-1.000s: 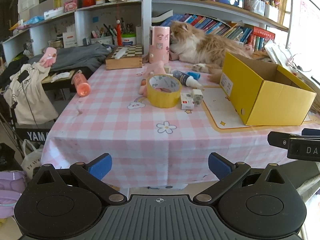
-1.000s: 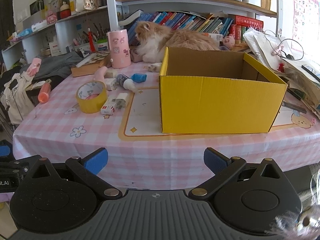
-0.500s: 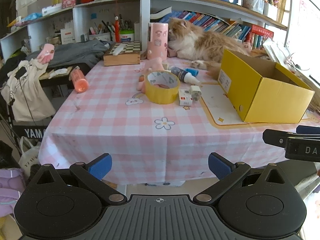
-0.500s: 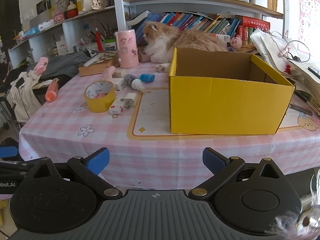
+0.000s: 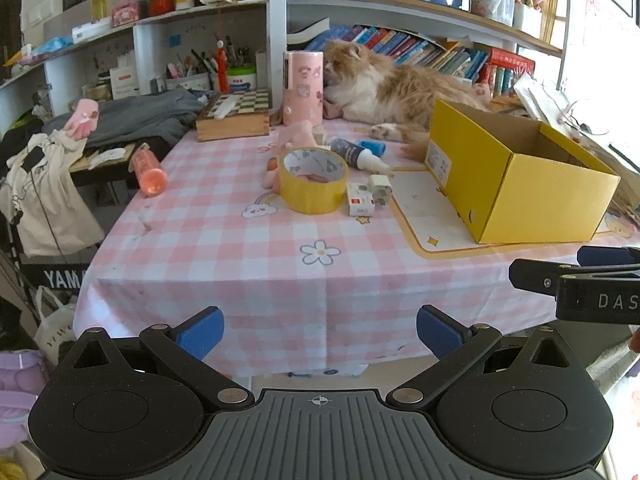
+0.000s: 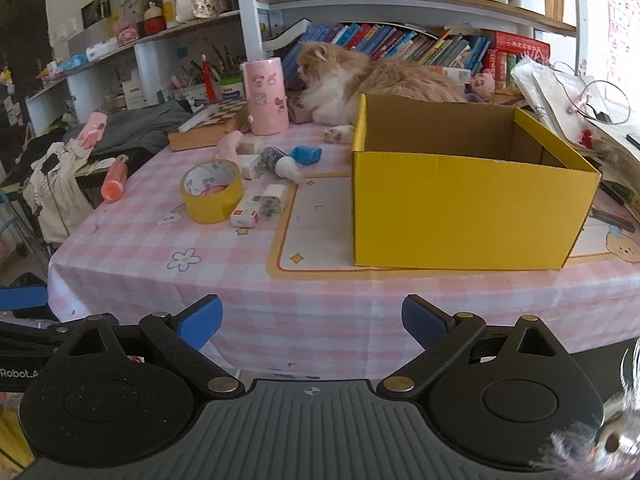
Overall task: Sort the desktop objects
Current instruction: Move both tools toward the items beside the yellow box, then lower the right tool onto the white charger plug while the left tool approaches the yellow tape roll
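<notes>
An open yellow cardboard box (image 6: 468, 208) stands on the pink checked table (image 6: 224, 272), also in the left wrist view (image 5: 516, 192). Left of it lie a yellow tape roll (image 5: 313, 180) (image 6: 211, 192), a small white-and-red box (image 5: 360, 204) (image 6: 245, 212), a white plug (image 5: 381, 189) (image 6: 273, 199), a glue bottle (image 5: 358, 157) (image 6: 280, 164) and a blue cap (image 6: 306, 155). An orange tube (image 5: 149, 171) lies at the table's left edge. My left gripper (image 5: 320, 330) and right gripper (image 6: 312, 320) are both open and empty, held off the table's front edge.
An orange cat (image 6: 376, 80) lies behind the box. A pink cylinder (image 5: 303, 88) and a chessboard box (image 5: 234, 118) stand at the back. Shelves of books rise behind. Clothes and bags hang at the left (image 5: 44, 196). Papers pile at the right (image 6: 560, 108).
Both grippers have drawn back a little from the table, so more of its front edge and hanging cloth shows. Nothing on the table has moved.
</notes>
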Demonstrator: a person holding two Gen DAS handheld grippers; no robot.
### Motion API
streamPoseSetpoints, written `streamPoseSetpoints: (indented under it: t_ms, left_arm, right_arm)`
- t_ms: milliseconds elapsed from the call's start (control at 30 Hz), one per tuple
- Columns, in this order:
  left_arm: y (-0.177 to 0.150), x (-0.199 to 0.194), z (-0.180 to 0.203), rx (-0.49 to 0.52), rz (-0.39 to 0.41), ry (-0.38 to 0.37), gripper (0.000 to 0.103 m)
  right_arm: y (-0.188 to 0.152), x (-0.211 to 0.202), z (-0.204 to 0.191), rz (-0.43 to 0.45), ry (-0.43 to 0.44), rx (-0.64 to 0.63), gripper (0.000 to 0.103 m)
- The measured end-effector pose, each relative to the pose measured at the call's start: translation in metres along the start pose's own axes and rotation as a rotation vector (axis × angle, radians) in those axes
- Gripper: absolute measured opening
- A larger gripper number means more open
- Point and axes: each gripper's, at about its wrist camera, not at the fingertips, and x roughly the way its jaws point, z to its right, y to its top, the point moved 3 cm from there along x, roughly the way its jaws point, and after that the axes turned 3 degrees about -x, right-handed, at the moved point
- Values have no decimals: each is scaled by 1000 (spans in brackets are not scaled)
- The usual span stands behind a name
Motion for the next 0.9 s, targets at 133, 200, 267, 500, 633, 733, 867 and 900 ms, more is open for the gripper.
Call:
streamPoseSetpoints:
  t_ms: [133, 200, 267, 500, 633, 733, 867, 900]
  left_arm:
    - [1, 0, -3, -10, 6, 2, 103]
    - [1, -1, -6, -14, 11, 4, 103]
    - [2, -2, -8, -17, 16, 6, 103]
    - [3, -6, -13, -23, 31, 11, 103]
    - [2, -7, -16, -26, 35, 13, 103]
    - [2, -5, -19, -32, 32, 16, 103]
    - [2, -3, -22, -30, 28, 17, 103]
    - [3, -2, -22, -26, 29, 19, 103]
  right_arm:
    - [1, -2, -5, 9, 5, -22, 98]
    - [3, -1, -7, 10, 5, -26, 98]
    - [4, -1, -8, 9, 9, -28, 96]
    - [8, 4, -20, 1, 45, -74, 61]
    - [8, 7, -30, 0, 51, -121, 54]
    - [4, 11, -36, -11, 60, -143, 52]
    - [6, 16, -37, -6, 62, -141, 52]
    - [6, 18, -37, -10, 63, -137, 52]
